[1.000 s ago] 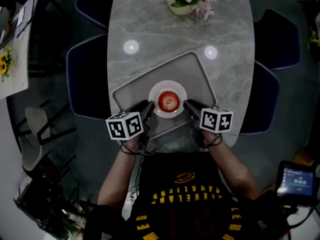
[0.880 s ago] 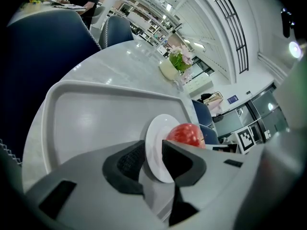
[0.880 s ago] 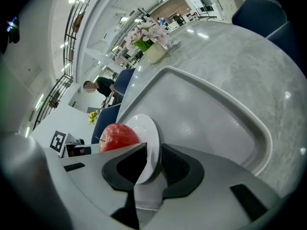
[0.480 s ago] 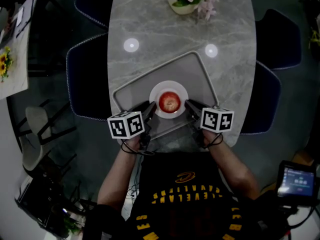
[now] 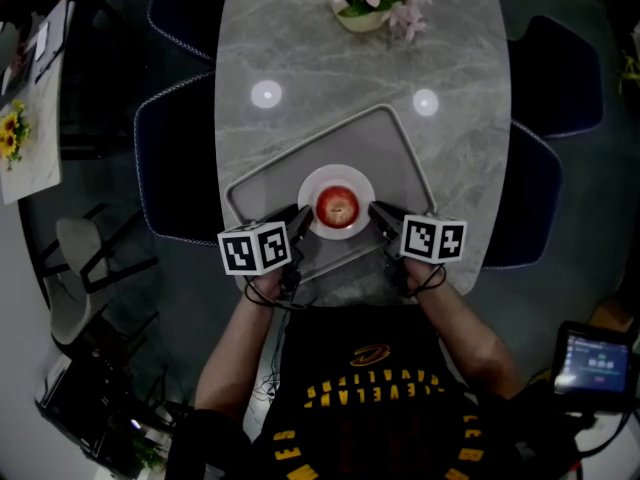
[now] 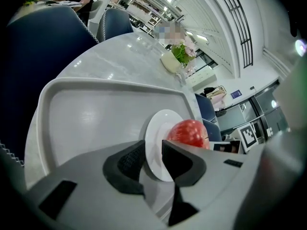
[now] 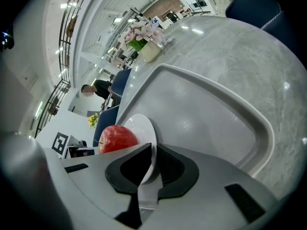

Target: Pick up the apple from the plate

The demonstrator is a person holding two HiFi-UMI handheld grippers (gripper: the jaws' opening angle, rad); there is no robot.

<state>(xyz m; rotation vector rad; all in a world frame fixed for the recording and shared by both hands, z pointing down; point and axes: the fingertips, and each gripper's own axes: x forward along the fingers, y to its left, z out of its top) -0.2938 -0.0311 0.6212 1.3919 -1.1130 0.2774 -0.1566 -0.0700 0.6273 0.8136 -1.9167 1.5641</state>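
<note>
Left gripper [image 5: 297, 219] and right gripper [image 5: 376, 212]: jaws only a slit apart, clamping nothing, flanking the plate [image 5: 312, 181] on the tray [image 5: 392, 148]. Apple [image 5: 338, 204] sits mid-plate, stem up, near-round (no real long axis). Likely firm, smooth, bruisable; open wide, pinch across the equator.

Shirt [image 5: 370, 393]: yellow lettering is seen upside-down in the head view, and "CLEVELAND" can be made out, with a second line under it that looks like "CAVALIERS"; the large print lower down is cut off. Left marker cube [image 5: 254, 249] and right marker cube [image 5: 434, 239]: only black-and-white square codes are carried, no characters. Small screen [image 5: 590, 361]: text is shown but too small to be read. Blue wall sign [image 6: 235, 94]: illegible.
</note>
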